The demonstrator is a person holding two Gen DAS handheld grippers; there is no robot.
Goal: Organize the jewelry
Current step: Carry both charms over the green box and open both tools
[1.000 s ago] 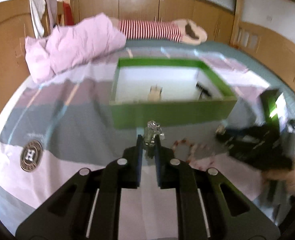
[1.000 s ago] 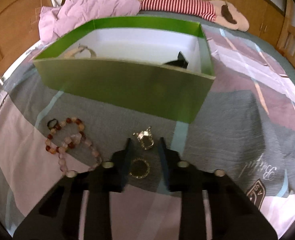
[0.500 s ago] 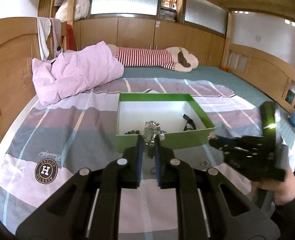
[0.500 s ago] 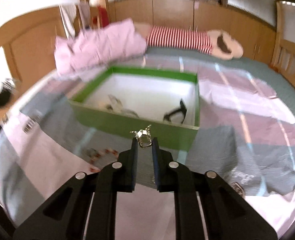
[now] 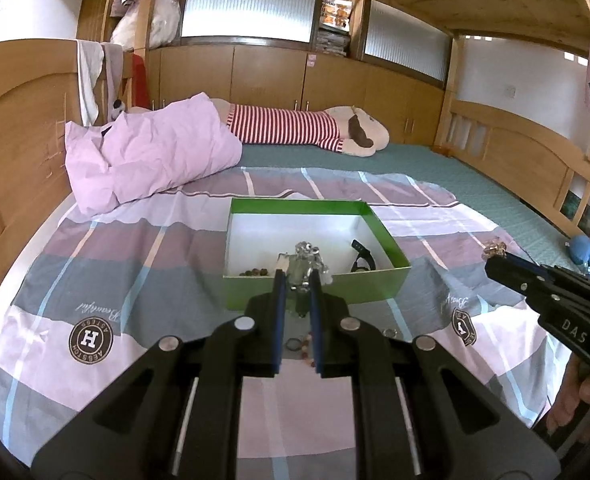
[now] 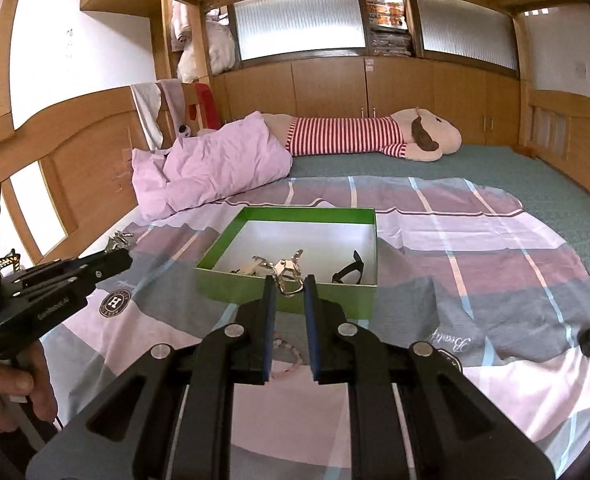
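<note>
Having risen off the quilt since a second ago, left gripper (image 5: 296, 280) and right gripper (image 6: 288, 285) are each clenched on a silver trinket (image 5: 306, 261) (image 6: 286, 273) just short of the green box (image 5: 315, 286), ready for deposit.

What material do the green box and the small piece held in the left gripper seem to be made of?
Green box: likely cardboard, with matte green outer walls, a plain white inside and thin, straight, sharp-edged sides.
Small piece in the left gripper: the small piece looks like clear glass or crystal with silver metal; it is see-through and glints. Plastic cannot be ruled out.
</note>
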